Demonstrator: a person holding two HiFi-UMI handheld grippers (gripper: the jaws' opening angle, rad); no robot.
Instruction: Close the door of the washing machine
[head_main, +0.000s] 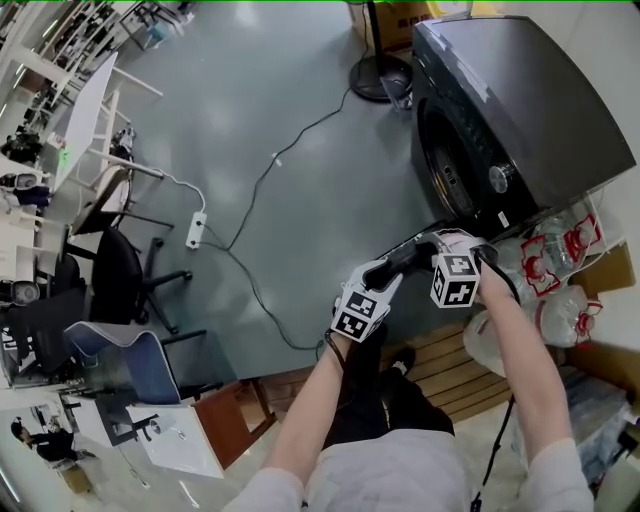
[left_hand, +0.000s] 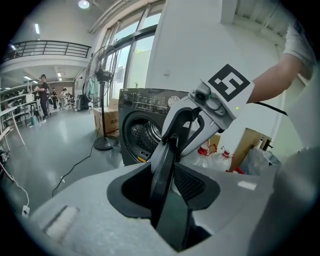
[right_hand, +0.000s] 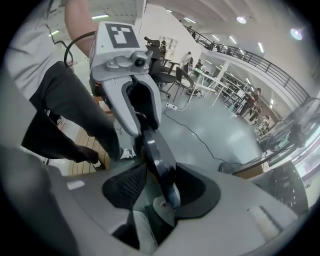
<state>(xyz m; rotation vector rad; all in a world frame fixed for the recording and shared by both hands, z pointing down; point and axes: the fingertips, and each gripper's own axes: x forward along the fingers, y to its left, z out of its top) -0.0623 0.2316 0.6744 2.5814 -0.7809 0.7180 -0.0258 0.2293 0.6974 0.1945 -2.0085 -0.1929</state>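
Note:
The dark grey washing machine (head_main: 540, 110) stands at the upper right, its round drum mouth (head_main: 450, 165) uncovered. Its door (head_main: 415, 250) is swung out toward me, edge-on. My left gripper (head_main: 395, 268) grips the door's rim (left_hand: 162, 165), which runs between the pads, and the machine (left_hand: 137, 125) shows behind. My right gripper (head_main: 440, 243) straddles the same rim (right_hand: 157, 155) from the other side, with gaps beside the rim, so it is open. Each gripper faces the other across the door: the right gripper (left_hand: 182, 135) appears in the left gripper view, the left gripper (right_hand: 137, 107) in the right gripper view.
A fan stand (head_main: 378, 75) sits left of the machine. A cable (head_main: 270, 170) runs over the grey floor to a power strip (head_main: 196, 230). Water bottles (head_main: 545, 260) and bags crowd the right. A wooden pallet (head_main: 450, 360) lies under my feet. Chairs (head_main: 120, 270) stand far left.

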